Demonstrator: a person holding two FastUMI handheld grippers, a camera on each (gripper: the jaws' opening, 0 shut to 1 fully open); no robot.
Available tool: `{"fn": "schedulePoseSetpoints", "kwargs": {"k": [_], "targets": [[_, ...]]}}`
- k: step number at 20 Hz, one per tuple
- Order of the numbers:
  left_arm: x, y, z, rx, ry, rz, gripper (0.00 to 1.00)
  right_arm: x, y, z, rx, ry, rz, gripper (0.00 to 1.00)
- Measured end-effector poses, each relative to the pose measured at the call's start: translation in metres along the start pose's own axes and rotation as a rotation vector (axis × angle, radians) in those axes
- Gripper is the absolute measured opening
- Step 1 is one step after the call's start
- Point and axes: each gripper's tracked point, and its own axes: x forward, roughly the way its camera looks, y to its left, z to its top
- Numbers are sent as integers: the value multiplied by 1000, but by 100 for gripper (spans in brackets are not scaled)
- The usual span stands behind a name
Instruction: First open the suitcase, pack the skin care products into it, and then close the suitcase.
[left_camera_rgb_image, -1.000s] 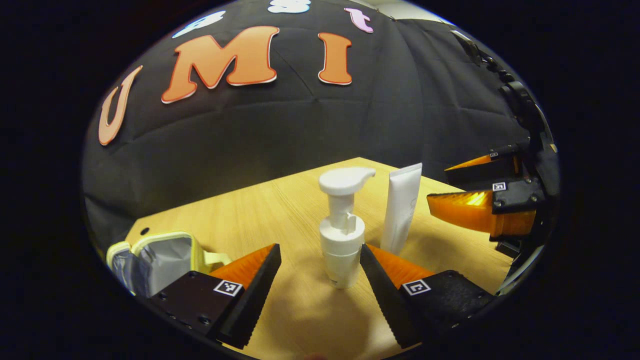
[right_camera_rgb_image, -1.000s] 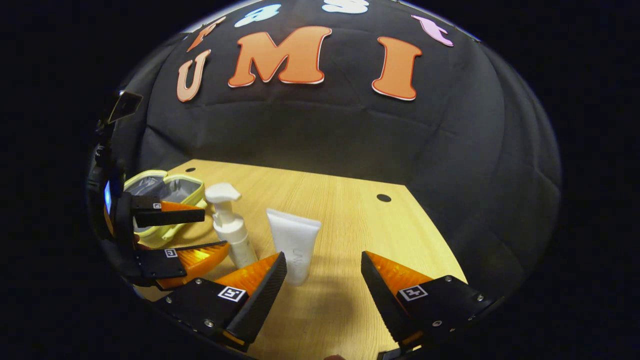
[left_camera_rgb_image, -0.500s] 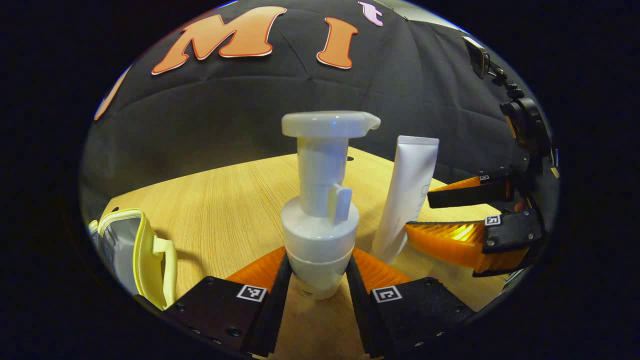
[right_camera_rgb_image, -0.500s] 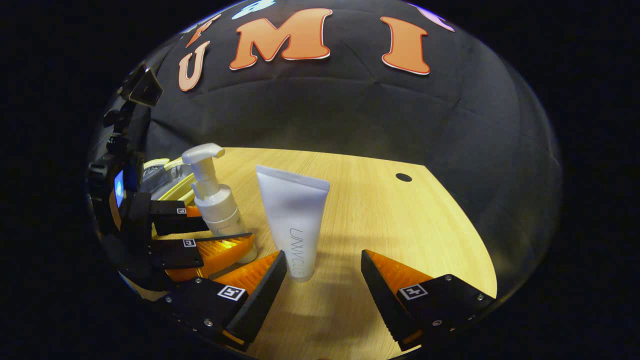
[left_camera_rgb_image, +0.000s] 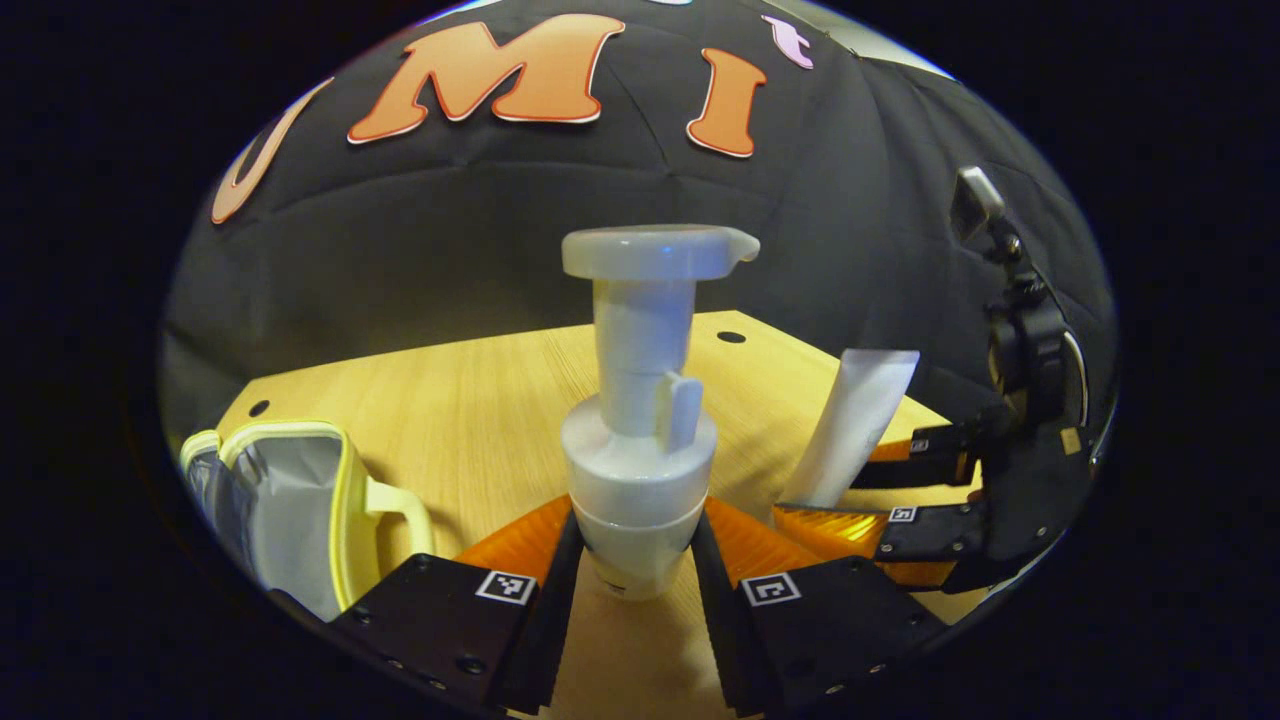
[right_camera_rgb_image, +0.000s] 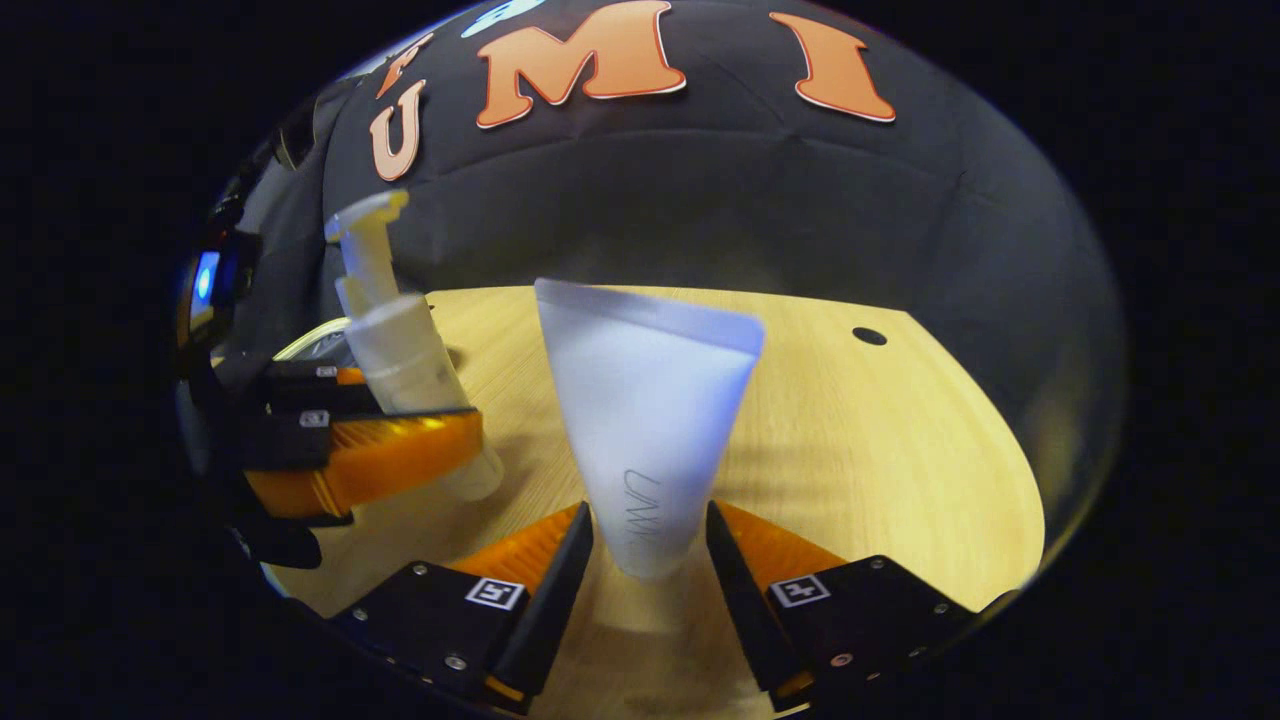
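The left tongs are clamping the white pump bottle low on its body, with both fingers pressing against its sides, and the bottle is standing upright at the wooden table; whether its base is touching the wood or hanging just above is hard to tell. The right tongs are closing on the white tube near its capped lower end, both fingers sitting against it, while the wide crimped end is pointing up and leaning a little. In the left gripper view the suitcase, a small pale yellow case with a grey lining, is standing open near the table's edge, well to the side of the bottle, its handle facing the tongs. In the right gripper view the two sets of tongs are working just beside each other. The grip on the bottle is low and the pump head is tall, so a quick swing toward the suitcase could be tipping it out of the fingers. The tube is soft and tapering, so it could be sliding or pivoting in the squeeze. With both hands heading for one small opening, the tongs could be knocking together or pushing the light suitcase off the edge
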Motion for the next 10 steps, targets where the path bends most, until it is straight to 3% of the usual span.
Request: {"fn": "schedulePoseSetpoints", "kwargs": {"k": [1, 2, 5, 10], "targets": [[-6, 4, 6, 4, -12, 9, 60, 0, 0, 1, 5, -5, -6, 58], [-10, 9, 9, 11, -16, 15, 60, 1, -1, 0, 17, 2, -7, 53], [-26, 26, 18, 32, -27, 45, 60, -5, 3, 8, 74, -2, -8, 53], [-60, 57, 33, 27, -40, 93, 60, -27, 24, 42, 45, -48, -5, 52]]}}
